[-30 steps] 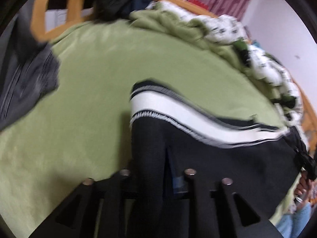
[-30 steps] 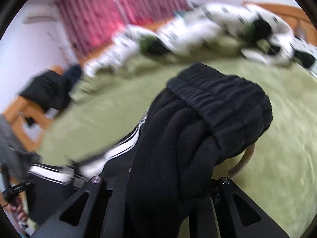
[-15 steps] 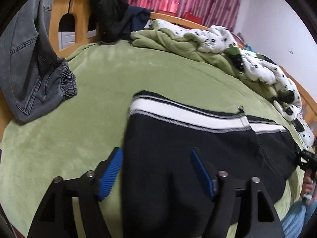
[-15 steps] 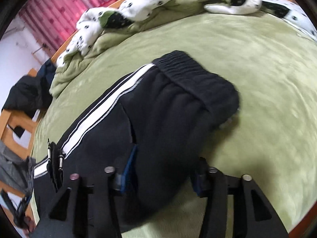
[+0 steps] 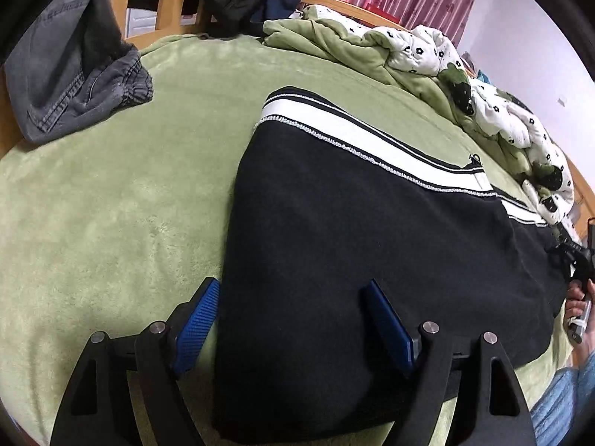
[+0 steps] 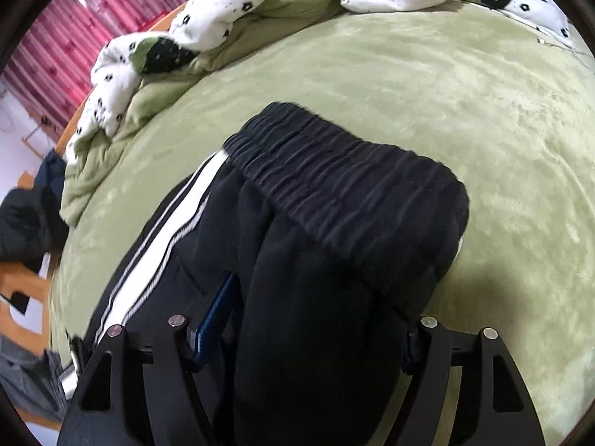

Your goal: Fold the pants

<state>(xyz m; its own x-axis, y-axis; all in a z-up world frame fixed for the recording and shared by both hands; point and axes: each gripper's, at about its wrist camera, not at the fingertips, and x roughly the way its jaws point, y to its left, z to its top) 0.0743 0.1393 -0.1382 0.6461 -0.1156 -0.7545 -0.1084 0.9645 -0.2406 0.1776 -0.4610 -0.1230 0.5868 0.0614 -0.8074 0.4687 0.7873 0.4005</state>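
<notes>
Green bed blanket [image 5: 111, 193] carries the black pants [image 5: 353, 230] across its middle, soft, thick and floppy, both the left gripper [image 5: 293, 319] and right gripper [image 6: 308, 319] opening astride loose cloth — best pinched at the waistband [image 6: 346, 186] corners.

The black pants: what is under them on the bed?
The black pants lie on the green blanket, which shows all around them. Whatever is directly beneath the cloth is covered.
</notes>
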